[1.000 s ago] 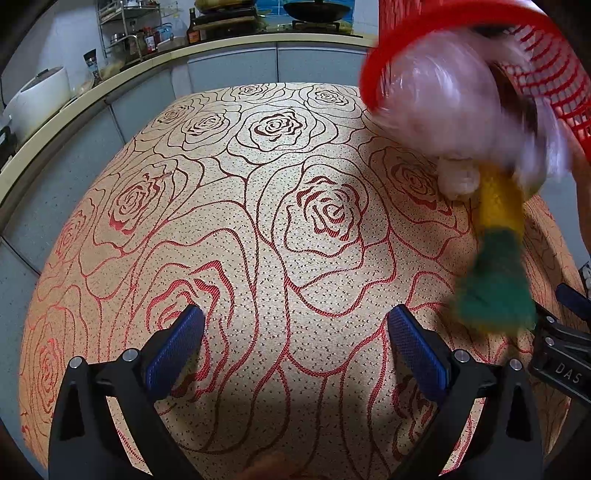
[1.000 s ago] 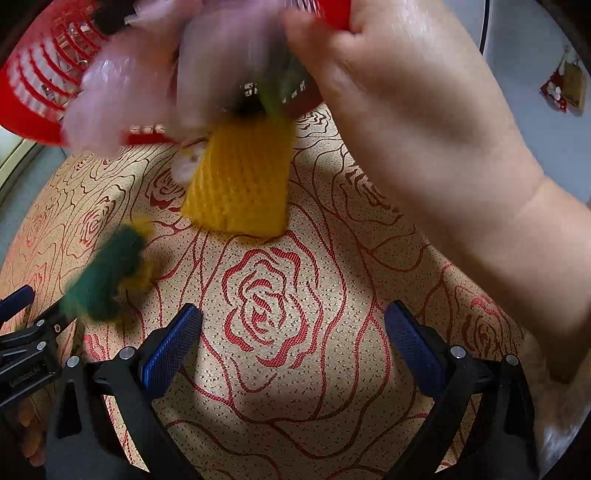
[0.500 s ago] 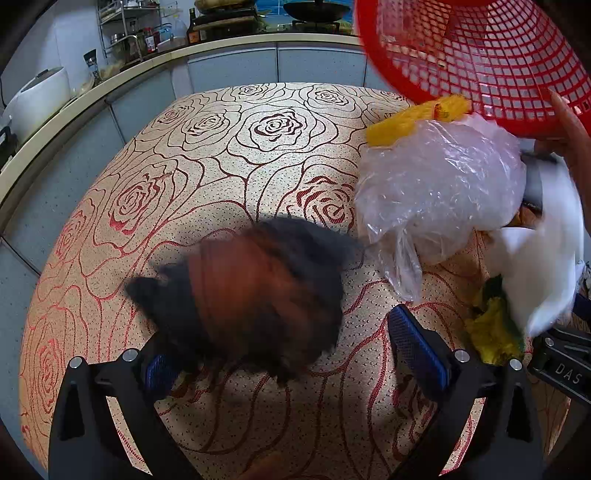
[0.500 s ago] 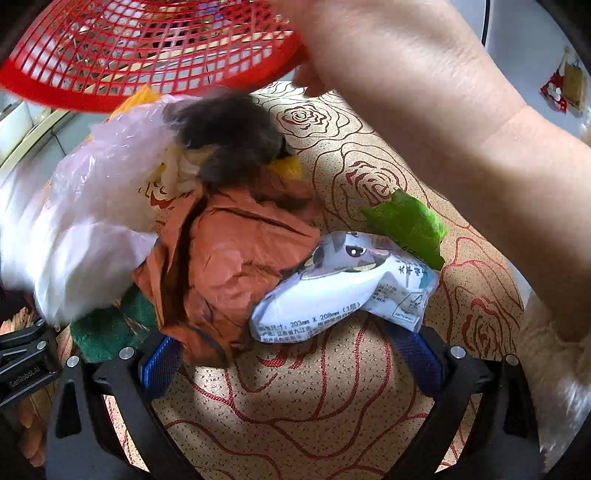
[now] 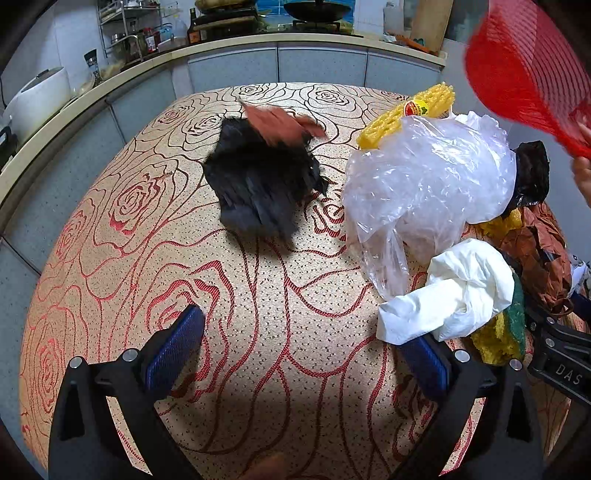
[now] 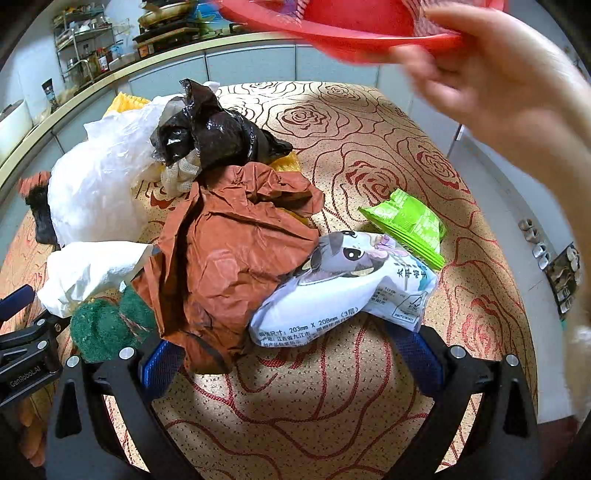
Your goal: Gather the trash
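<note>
Trash lies on the rose-patterned tablecloth [image 5: 258,314]. In the left wrist view a blurred black-and-brown bag [image 5: 262,177] sits mid-table, with a clear plastic bag [image 5: 428,184], yellow foam net [image 5: 410,110] and white crumpled bag [image 5: 454,295] to the right. In the right wrist view I see a brown bag [image 6: 229,251], black bag [image 6: 214,129], white tissue pack [image 6: 343,288], green packet [image 6: 406,225] and green scourer [image 6: 107,325]. A bare hand [image 6: 498,81] holds a red basket [image 6: 362,26] above. My left gripper [image 5: 295,354] and right gripper [image 6: 291,358] are open and empty.
A kitchen counter [image 5: 221,48] with bottles, a rack and a rice cooker [image 5: 37,99] curves behind the table. The table edge drops off at the right [image 6: 517,258] toward the floor.
The hand tipped the red basket and the trash fell onto the table. The black-and-brown bag tumbled away to mid-table. The basket has been lifted up and to the right.
</note>
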